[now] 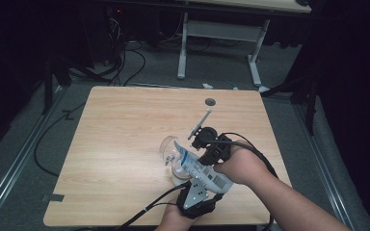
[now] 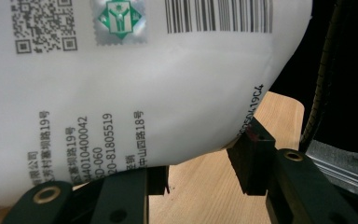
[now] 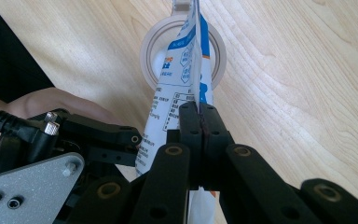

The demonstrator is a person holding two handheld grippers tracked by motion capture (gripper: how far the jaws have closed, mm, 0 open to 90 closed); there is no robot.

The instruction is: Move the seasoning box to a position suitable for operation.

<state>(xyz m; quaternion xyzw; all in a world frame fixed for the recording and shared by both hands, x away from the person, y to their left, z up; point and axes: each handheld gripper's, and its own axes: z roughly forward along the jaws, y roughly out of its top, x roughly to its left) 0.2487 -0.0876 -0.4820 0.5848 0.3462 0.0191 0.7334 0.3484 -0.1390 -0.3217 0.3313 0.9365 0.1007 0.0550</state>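
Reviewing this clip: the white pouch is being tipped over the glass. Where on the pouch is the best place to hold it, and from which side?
By its flat sealed edge, from the side, as the right gripper does: the pouch is thin there, so shut jaws pinch it firmly. The left gripper brackets the bulging lower body, steadying it from below. The mouth should probably stay free above the glass.

The pouch (image 2: 121, 84) runs off the left gripper view's top and left edges. Its small print blurs. It hides most of the jar (image 3: 151, 46).
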